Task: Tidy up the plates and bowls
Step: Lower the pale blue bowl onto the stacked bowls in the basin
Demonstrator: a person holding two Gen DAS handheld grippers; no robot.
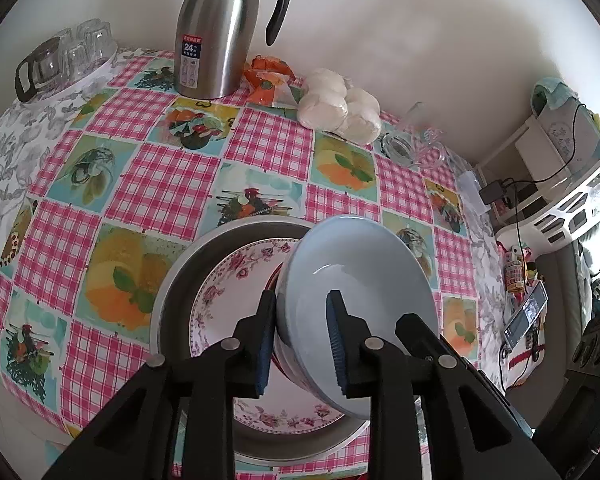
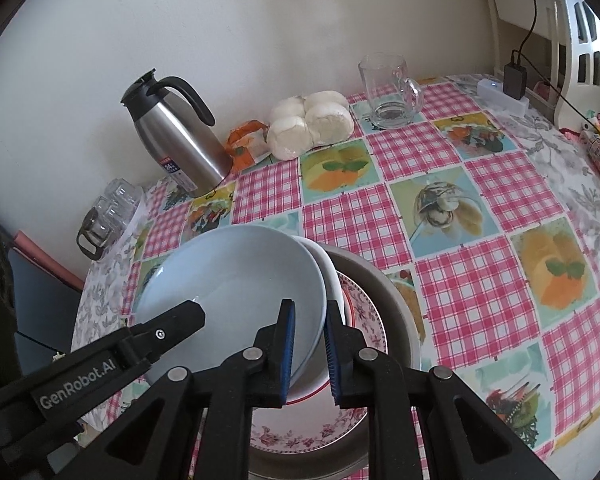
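Crockery is stacked in a metal basin [image 1: 172, 284]: a floral plate [image 1: 228, 292] at the bottom, and above it a tilted pale blue bowl [image 1: 364, 276] nested in a white red-rimmed bowl [image 2: 332, 280]. Left gripper [image 1: 300, 344] straddles the bowls' rim with a slight gap at the pads; right gripper [image 2: 310, 354] is clamped on the opposite rim. Glazed ceramic should prove stiff, slippery and breakable, so rim holds suit it. Basin stands on a checked oilcloth table [image 2: 480, 280] against a white wall, with a steel flask [image 1: 216, 32] and glass mug [image 2: 388, 88] well clear.
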